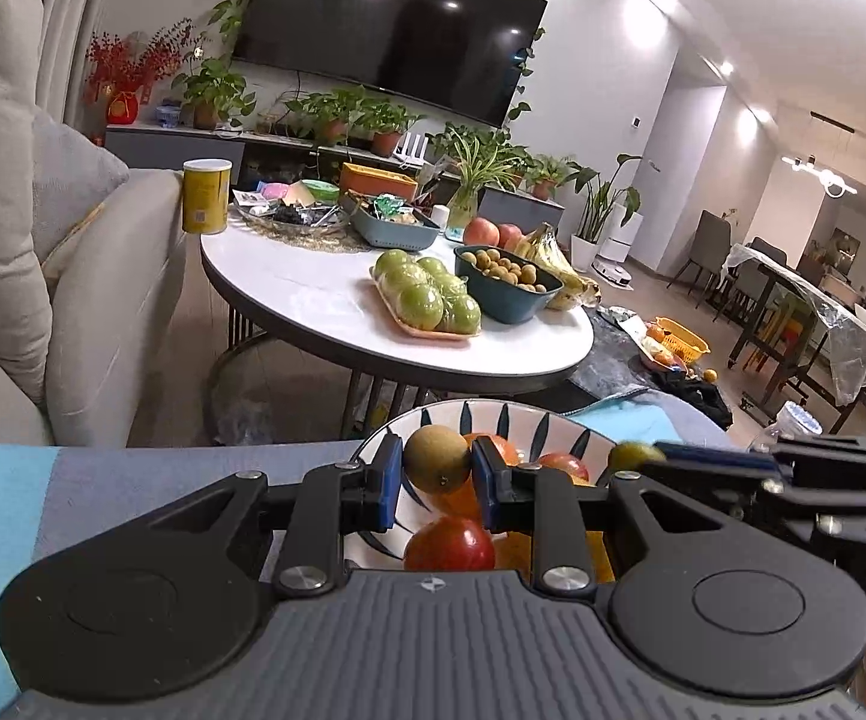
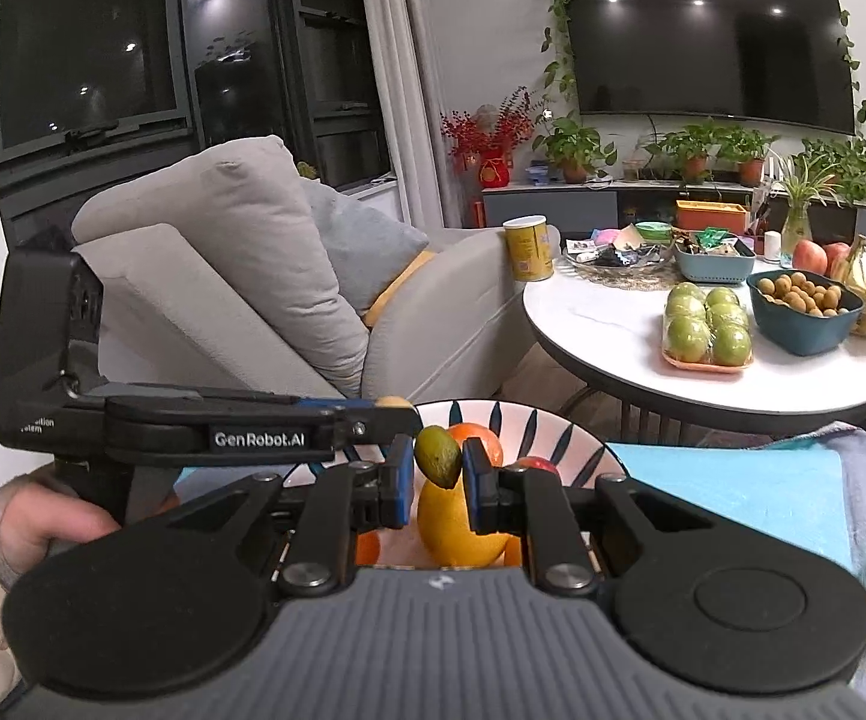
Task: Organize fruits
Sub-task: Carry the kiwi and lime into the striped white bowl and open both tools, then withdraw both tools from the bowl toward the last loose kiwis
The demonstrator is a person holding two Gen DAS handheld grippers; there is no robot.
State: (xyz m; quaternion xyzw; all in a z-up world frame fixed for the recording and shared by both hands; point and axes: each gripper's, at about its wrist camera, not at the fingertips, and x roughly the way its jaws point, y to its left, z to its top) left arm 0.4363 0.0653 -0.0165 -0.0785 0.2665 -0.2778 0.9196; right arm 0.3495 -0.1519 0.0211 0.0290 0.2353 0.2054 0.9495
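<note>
Now | left gripper (image 1: pixel 437 468) clamps brown fruit (image 1: pixel 436 458) | right gripper (image 2: pixel 439 468) clamps green fruit (image 2: pixel 437 456)

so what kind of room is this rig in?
A home living room, most likely. A wall-mounted TV hangs over a low cabinet lined with potted plants, a grey sofa sits by the window, and a round coffee table carries fruit and snacks.

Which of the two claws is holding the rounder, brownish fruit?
The left claw: its brownish round fruit is ball-shaped, while the right claw pinches a smaller, elongated green fruit.
</note>
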